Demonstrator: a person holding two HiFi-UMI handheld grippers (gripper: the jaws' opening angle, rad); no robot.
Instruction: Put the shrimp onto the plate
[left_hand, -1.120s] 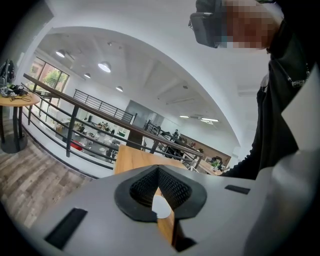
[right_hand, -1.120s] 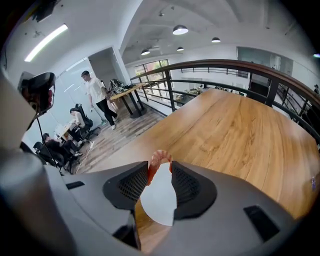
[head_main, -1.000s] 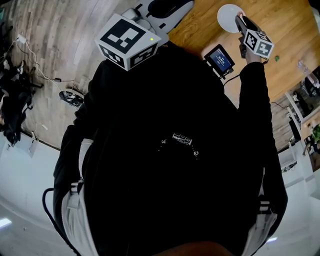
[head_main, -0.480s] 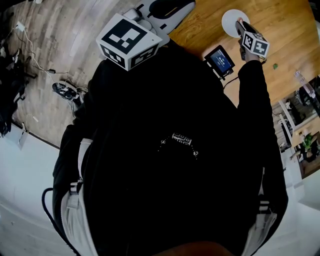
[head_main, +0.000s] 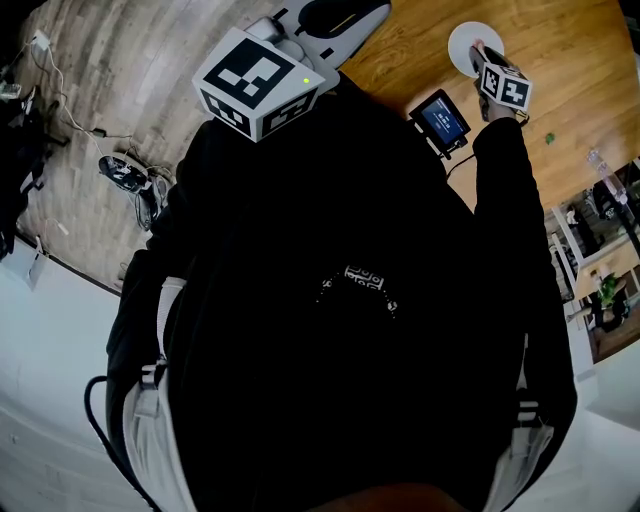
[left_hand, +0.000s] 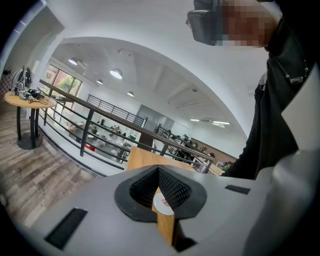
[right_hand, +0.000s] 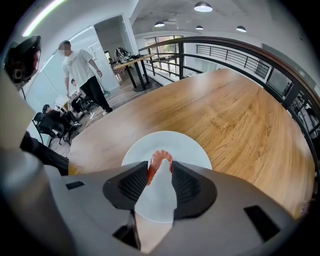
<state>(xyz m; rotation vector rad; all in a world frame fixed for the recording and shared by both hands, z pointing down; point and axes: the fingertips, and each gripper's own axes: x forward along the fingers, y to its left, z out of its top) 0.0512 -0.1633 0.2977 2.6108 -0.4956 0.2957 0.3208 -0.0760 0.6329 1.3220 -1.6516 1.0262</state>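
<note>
Your right tongs (right_hand: 159, 164) are pinching the shrimp (right_hand: 160, 153). The shrimp is pink and bent like a little arch, and it sits right at the tips, touching both of them. It hangs over the plate (right_hand: 192, 147). I cannot tell if it touches the plate. The plate is round and white and rests on the brown wooden surface (right_hand: 235, 115).

Your left tongs (left_hand: 158, 169) are pressed together at the tips, with nothing between them. You hold them up near your chest, away from the plate.

From your head camera, your right arm is stretched out, and the tongs on it reach over the plate. A small screen (head_main: 440, 118) with a blue glow sits near your right arm. A person in a white shirt (right_hand: 80, 62) stands far off beside the surface.
</note>
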